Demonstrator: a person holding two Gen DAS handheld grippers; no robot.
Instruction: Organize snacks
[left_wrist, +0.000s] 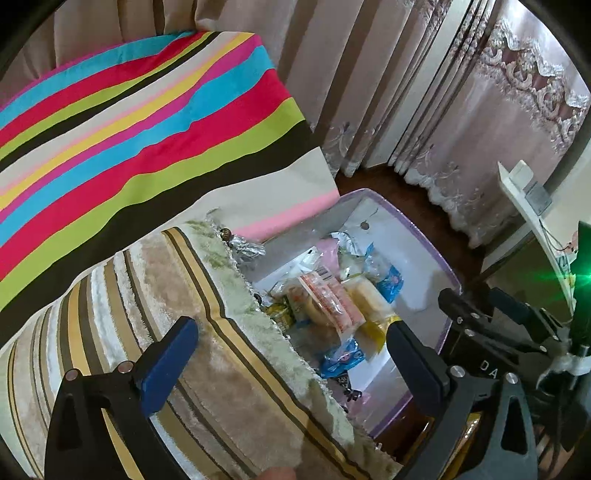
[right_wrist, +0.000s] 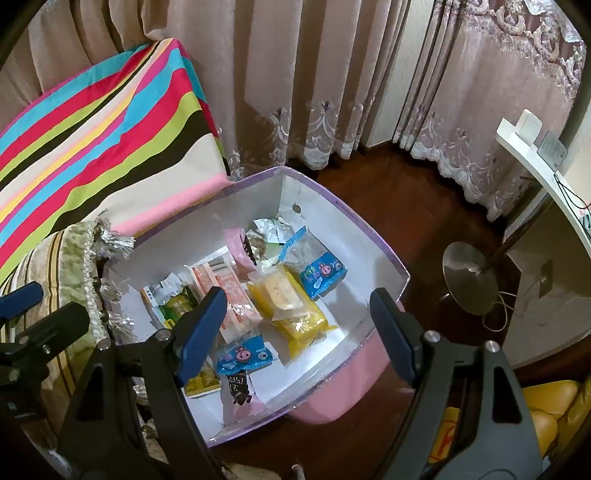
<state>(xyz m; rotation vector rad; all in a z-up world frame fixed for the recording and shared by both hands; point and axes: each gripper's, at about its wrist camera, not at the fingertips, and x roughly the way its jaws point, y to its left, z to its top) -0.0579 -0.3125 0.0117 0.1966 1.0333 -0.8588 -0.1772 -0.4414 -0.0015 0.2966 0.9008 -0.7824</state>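
Snack packets piled loose in the purple-rimmed box (right_wrist: 373, 236) on the dark wood floor, hard against the striped cushion (right_wrist: 62, 280) and the multicolour striped cover (right_wrist: 103, 136). Both claws spread wide, nothing held: right claw (right_wrist: 295, 328) hovering over the near half of the box, left claw (left_wrist: 291, 358) off to the side, half over the cushion. All film-wrapped, so light, crinkly, slippery; easy to squash, not to break. Yellow cake packet (right_wrist: 291, 306): soft contents, best pinched across the sealed end fin or lightly across the short width. Orange-striped packet (right_wrist: 232, 295): long, flatter, stiffer-looking; grab mid-length so it does not droop. Blue pig packets (right_wrist: 325, 275) and (right_wrist: 245, 356): small, puffy, likely to slide out of the pads unless taken at a crimped edge. Green packet (right_wrist: 177, 302) partly hidden behind the right claw's finger. Right wrist view gives the full box interior, the pink outer wall, the dark-print packet (right_wrist: 240, 387) near the front edge and the lamp base (right_wrist: 469, 277) on the floor. Left wrist view loses the near-left of the box behind the cushion fringe, but shows the right claw's body from outside. Silver wrapper at the cushion corner (right_wrist: 114, 242): possibly a tassel, not a snack; too blurred to call.
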